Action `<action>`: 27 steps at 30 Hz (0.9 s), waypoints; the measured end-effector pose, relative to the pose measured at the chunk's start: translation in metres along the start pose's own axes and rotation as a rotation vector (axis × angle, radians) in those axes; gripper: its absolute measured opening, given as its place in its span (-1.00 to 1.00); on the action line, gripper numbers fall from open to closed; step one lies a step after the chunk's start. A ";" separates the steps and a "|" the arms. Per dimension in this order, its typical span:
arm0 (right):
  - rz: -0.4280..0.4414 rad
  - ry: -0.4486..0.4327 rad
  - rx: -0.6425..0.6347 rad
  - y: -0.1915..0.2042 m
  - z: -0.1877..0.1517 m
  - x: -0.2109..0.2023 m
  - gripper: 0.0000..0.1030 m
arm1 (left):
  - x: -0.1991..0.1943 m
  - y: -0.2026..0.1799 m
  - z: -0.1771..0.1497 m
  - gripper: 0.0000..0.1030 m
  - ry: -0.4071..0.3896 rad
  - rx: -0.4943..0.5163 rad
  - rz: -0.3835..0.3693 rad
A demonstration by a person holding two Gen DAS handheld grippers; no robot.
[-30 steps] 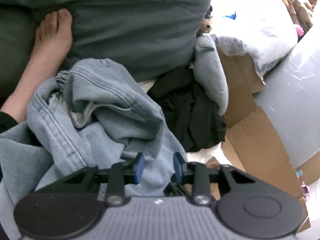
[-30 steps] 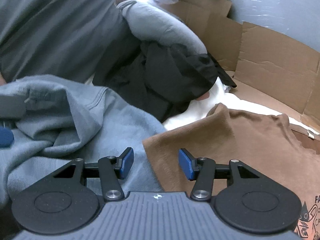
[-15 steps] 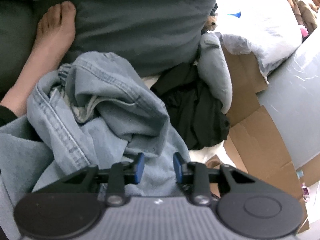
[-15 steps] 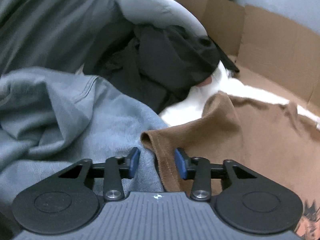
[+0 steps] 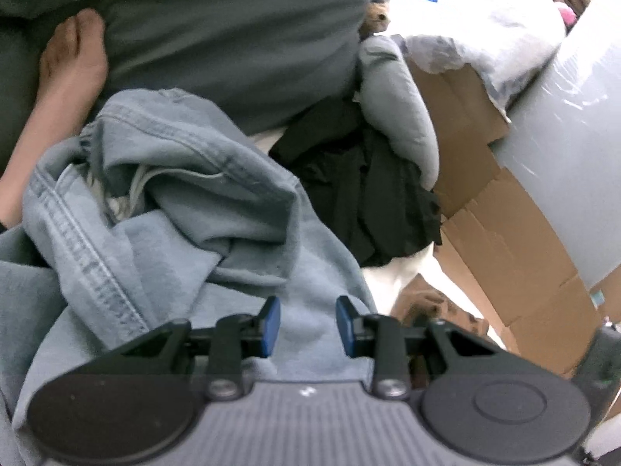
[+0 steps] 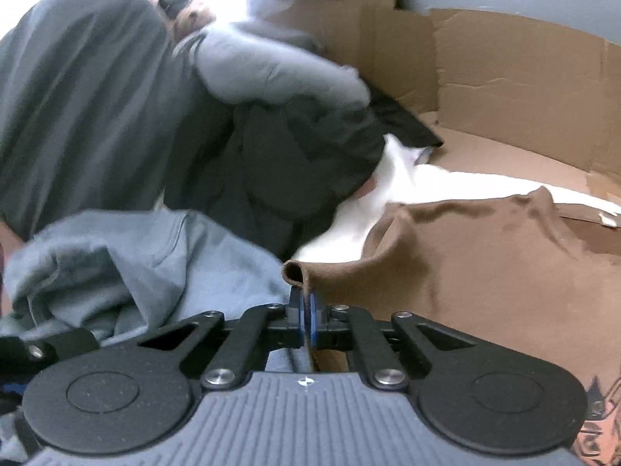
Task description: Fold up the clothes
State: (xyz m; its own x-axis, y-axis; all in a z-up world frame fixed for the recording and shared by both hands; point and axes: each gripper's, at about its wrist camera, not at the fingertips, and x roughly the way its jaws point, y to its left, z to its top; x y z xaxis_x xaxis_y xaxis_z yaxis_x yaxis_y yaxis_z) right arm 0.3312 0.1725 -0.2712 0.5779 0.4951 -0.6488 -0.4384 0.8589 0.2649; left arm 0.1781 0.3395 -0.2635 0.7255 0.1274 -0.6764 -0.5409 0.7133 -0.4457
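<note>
My right gripper (image 6: 306,310) has its jaws closing tight, the pads pressed on the rolled edge of a brown shirt (image 6: 465,272). That edge is pulled up off the pile while the rest of the shirt lies spread to the right. My left gripper (image 5: 307,326) stands open over light-blue fabric, with its blue fingertips (image 5: 269,324) apart and nothing pinched. Crumpled light-blue jeans (image 5: 174,202) lie just ahead of it. In the right wrist view a blue-grey garment (image 6: 136,272) lies bunched to the left of the brown shirt.
A heap of black clothes (image 5: 361,194) and a grey cushion (image 5: 399,105) lie beyond. A dark green blanket (image 5: 233,39) fills the back, with a person's bare foot (image 5: 70,66) on it. An opened cardboard box (image 6: 504,89) and white cloth (image 6: 388,194) border the right.
The right jaws came together on the brown shirt's edge and drew it up and toward the camera. The left gripper drifted a little over the blue fabric, its jaws unchanged.
</note>
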 end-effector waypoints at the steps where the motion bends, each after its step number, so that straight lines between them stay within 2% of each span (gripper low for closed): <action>1: -0.003 -0.007 0.016 -0.007 0.001 -0.006 -0.97 | 0.000 -0.002 -0.001 -0.35 -0.002 0.010 0.003; 10: -0.039 -0.027 0.196 -0.084 -0.013 -0.035 -0.97 | 0.007 -0.023 -0.015 -0.35 0.005 0.092 0.020; 16: -0.078 -0.011 0.266 -0.127 -0.031 -0.024 -0.97 | 0.018 -0.034 -0.025 -0.35 0.020 0.138 0.035; 22: -0.074 -0.029 0.368 -0.167 -0.036 -0.018 -0.97 | 0.030 -0.042 -0.036 -0.35 0.041 0.175 0.054; 27: -0.067 -0.031 0.453 -0.199 -0.036 -0.013 -0.89 | 0.036 -0.055 -0.048 -0.37 0.068 0.231 0.024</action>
State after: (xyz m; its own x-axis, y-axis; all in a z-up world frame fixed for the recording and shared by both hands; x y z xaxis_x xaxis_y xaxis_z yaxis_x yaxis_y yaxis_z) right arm 0.3860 -0.0098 -0.3412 0.6180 0.4347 -0.6551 -0.0586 0.8564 0.5130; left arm 0.2137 0.2715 -0.2914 0.6789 0.1051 -0.7267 -0.4405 0.8502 -0.2885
